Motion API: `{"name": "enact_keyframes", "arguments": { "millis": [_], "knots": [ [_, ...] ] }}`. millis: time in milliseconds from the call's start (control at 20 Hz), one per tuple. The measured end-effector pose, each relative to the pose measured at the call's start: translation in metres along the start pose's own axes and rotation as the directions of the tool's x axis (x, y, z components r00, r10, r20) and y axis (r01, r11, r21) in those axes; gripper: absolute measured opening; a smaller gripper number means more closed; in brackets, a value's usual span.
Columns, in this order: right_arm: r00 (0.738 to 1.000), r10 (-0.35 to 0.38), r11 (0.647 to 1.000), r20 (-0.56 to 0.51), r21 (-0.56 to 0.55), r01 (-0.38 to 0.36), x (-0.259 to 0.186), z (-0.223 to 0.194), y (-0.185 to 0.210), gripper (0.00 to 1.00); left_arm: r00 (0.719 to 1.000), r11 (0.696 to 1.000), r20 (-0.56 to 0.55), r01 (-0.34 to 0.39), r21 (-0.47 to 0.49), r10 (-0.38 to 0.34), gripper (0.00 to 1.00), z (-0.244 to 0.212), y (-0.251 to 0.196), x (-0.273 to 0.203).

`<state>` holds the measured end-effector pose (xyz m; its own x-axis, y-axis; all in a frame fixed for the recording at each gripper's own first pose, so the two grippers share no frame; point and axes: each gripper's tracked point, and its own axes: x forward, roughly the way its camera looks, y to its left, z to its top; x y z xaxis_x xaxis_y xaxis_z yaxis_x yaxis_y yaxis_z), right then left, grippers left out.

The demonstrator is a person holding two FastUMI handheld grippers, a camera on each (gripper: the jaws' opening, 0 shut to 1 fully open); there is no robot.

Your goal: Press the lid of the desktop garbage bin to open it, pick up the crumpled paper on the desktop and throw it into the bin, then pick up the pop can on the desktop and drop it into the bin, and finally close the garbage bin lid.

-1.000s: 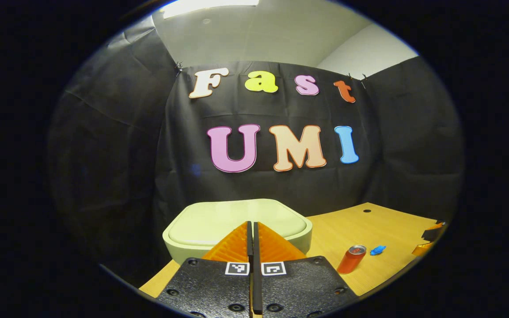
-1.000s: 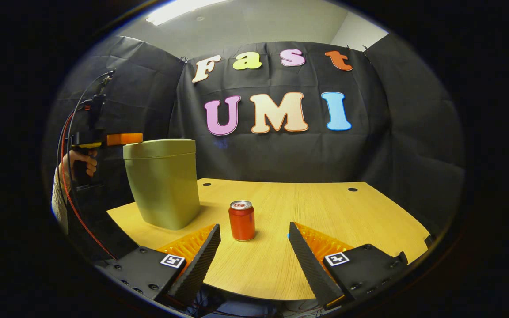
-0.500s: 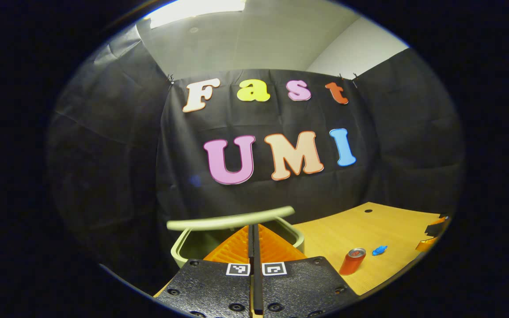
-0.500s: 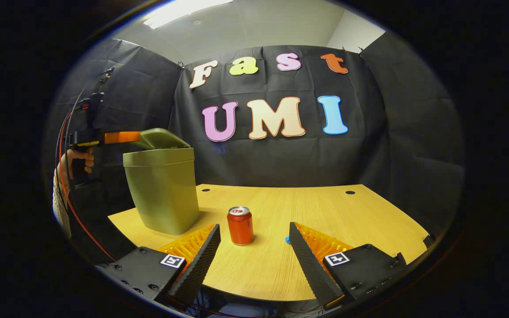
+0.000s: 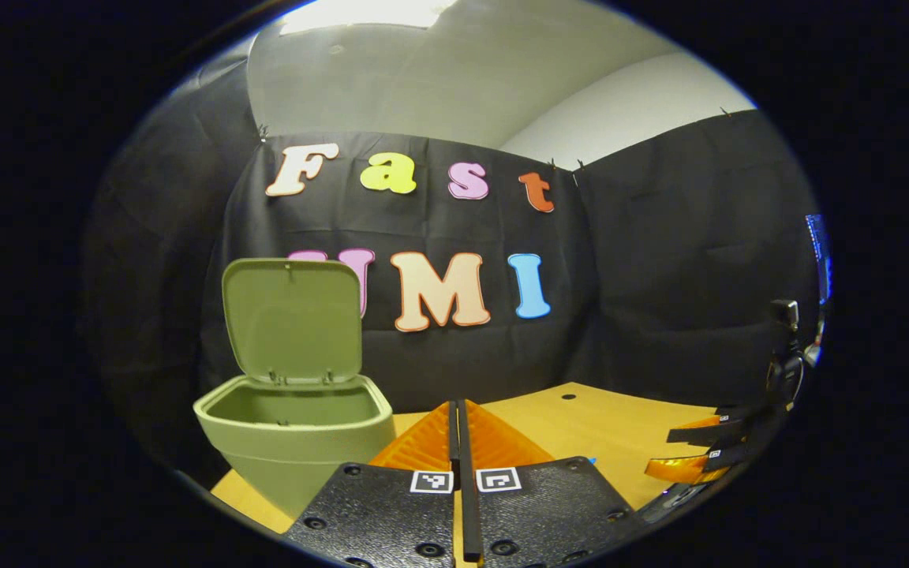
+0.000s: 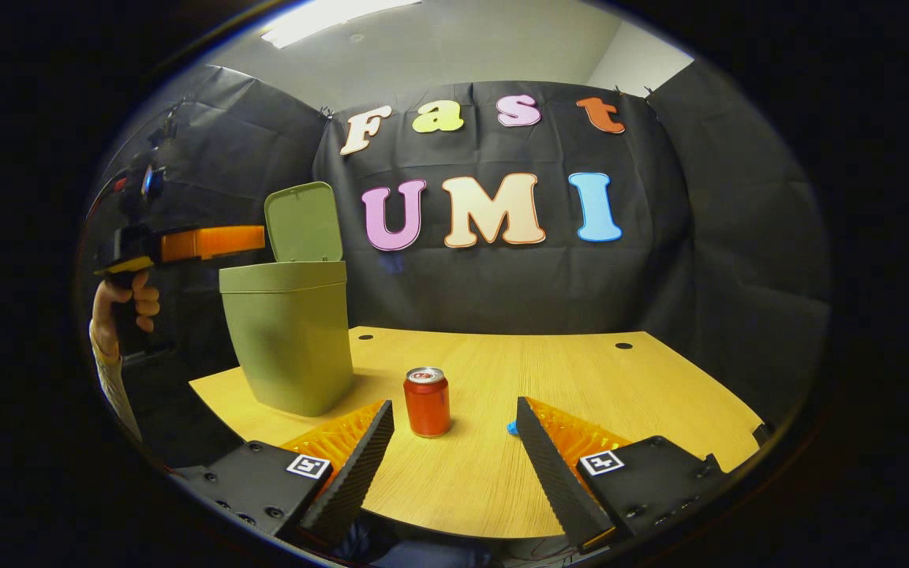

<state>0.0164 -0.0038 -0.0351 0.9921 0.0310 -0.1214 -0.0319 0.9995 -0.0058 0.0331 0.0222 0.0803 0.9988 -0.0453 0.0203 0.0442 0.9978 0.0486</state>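
The green bin (image 6: 287, 339) lid (image 5: 293, 319) has just sprung upright, so the left gripper (image 5: 458, 418), jaws closed and empty, sits beside the bin while the right gripper (image 6: 454, 430), jaws wide, frames the can (image 6: 427, 401) and blue paper (image 6: 512, 428) right of the bin on the tabletop (image 6: 644, 394).

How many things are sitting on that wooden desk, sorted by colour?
Green: 1, the garbage bin, lid up.
Red: 1, the pop can.
Blue: 1, the crumpled paper, partly behind a finger of the right hand-held gripper.
Total: 3.
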Motion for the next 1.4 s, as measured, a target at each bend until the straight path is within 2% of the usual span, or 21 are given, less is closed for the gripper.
{"name": "enact_keyframes", "arguments": {
  "millis": [250, 450, 500, 550, 600, 650, 850, 1000, 1100, 1300, 1400],
  "knots": [
    [1.0, -0.013, 1.0, -0.005, -0.003, 0.013, 0.003, -0.002, -0.004, 0.98, 0.997, 0.996, -0.067, 0.03, -0.089, -0.036, 0.0, -0.057, -0.013, -0.002],
    [0.999, -0.027, 1.0, -0.021, -0.001, 0.027, 0.008, -0.01, -0.008, 0.98, 0.991, 0.996, -0.116, 0.056, -0.077, -0.064, 0.03, -0.088, -0.022, -0.005],
    [0.999, -0.032, 0.999, -0.028, -0.006, 0.032, 0.01, -0.011, -0.009, 0.98, 0.99, 0.995, -0.119, 0.068, -0.075, -0.076, 0.11, -0.093, -0.026, -0.006],
    [0.999, -0.041, 0.999, -0.03, -0.013, 0.041, 0.012, -0.012, -0.011, 0.98, 0.988, 0.994, -0.126, 0.078, -0.076, -0.087, 0.14, -0.097, -0.029, -0.006],
    [0.998, -0.047, 0.999, -0.034, -0.022, 0.046, 0.013, -0.013, -0.013, 0.98, 0.986, 0.993, -0.132, 0.09, -0.08, -0.1, 0.26, -0.101, -0.032, -0.006],
    [0.998, -0.052, 0.998, -0.041, -0.029, 0.051, 0.014, -0.016, -0.014, 0.98, 0.983, 0.991, -0.141, 0.104, -0.087, -0.115, 0.3, -0.106, -0.036, -0.005],
    [0.996, -0.057, 0.998, -0.066, -0.043, 0.054, 0.022, -0.023, -0.019, 0.99, 0.974, 0.985, -0.169, 0.134, -0.11, -0.152, 0.92, -0.117, -0.045, -0.006],
    [0.995, -0.054, 0.998, -0.083, -0.033, 0.051, 0.034, -0.021, -0.032, 0.99, 0.973, 0.985, -0.171, 0.137, -0.106, -0.153, 0.91, -0.119, -0.045, -0.007],
    [0.99, -0.049, 0.999, -0.131, -0.015, 0.047, 0.047, -0.024, -0.048, 0.99, 0.971, 0.984, -0.175, 0.145, -0.1, -0.161, 0.92, -0.12, -0.048, -0.008],
    [0.973, 0.003, 0.999, -0.231, 0.044, 0.007, 0.074, -0.025, -0.067, 0.98, 0.97, 0.986, -0.182, 0.149, -0.073, -0.16, 0.92, -0.123, -0.045, -0.009],
    [0.955, 0.023, 0.998, -0.295, 0.062, -0.005, 0.092, -0.03, -0.078, 0.98, 0.969, 0.986, -0.187, 0.152, -0.073, -0.163, 0.92, -0.125, -0.045, -0.009]
  ]
}}
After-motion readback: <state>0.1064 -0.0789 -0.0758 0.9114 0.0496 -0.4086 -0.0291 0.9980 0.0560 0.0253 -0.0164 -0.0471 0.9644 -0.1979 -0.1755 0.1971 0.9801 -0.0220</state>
